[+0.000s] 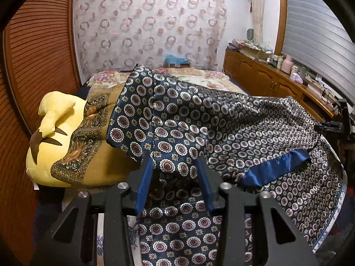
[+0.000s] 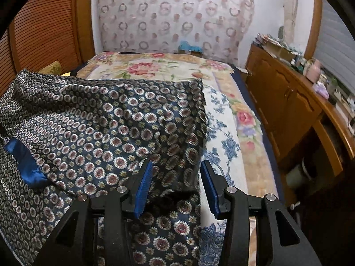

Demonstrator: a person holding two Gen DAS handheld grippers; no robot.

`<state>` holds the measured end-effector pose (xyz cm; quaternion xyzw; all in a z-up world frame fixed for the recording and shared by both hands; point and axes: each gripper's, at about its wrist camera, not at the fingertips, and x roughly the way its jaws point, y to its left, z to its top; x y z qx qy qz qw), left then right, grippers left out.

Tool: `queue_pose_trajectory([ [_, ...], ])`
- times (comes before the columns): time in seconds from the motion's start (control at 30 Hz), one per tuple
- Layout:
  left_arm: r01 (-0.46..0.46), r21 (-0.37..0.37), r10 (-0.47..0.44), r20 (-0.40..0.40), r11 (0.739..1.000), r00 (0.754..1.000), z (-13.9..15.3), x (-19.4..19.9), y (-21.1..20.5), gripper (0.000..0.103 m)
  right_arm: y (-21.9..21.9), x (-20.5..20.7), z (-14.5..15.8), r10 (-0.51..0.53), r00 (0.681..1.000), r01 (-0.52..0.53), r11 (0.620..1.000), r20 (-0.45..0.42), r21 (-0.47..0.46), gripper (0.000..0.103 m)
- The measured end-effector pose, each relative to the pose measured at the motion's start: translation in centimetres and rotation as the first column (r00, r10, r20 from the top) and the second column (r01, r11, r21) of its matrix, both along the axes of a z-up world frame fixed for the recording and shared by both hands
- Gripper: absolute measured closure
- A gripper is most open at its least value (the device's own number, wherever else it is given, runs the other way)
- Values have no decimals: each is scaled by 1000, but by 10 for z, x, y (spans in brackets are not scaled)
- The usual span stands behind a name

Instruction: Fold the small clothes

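A dark blue silky garment with round medallion print and a plain blue lining patch lies spread over the bed. It also shows in the right wrist view. My left gripper is open, its blue pads on either side of a raised fold of the cloth. My right gripper is open, its pads straddling the garment's right edge. The right gripper also shows at the far right of the left wrist view, at the cloth's far corner.
The bed carries a floral cover. A yellow plush toy under a sunflower scarf sits at the left. A wooden sideboard with clutter runs along the right. A wooden louvred door is at the left.
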<state>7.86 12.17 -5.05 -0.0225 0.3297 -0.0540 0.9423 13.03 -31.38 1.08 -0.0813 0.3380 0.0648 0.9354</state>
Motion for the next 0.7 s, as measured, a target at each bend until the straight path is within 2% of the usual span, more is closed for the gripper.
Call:
queue_pose_trajectory([
  [0.1,12,-25,-12,-1,1000,1000,3,-3,-2,78,-7,1,0,-6,1000,6,1000,-9,15,57],
  [0.17,28,-45,-27,11,999,1000,9,-6,-3,75,-8,1,-2,-5,1000,5,1000,-10,17,57],
  [0.23,6,-27,-5,45,1000,999,16,-9,-4,30,-6,-2,-1,-1,1000,1,1000,-10,17,57],
  [0.27,5,-22,-4,62,1000,998,19,-10,-4,22,-5,-2,-2,1,1000,-1,1000,-10,17,57],
  [0.37,-31,21,30,46,999,999,19,-5,-1,20,0,0,-6,9,1000,-9,1000,-11,15,57],
  [0.7,-85,-10,85,-21,996,996,3,16,26,20,-2,3,-15,4,1000,-3,1000,-26,23,57],
])
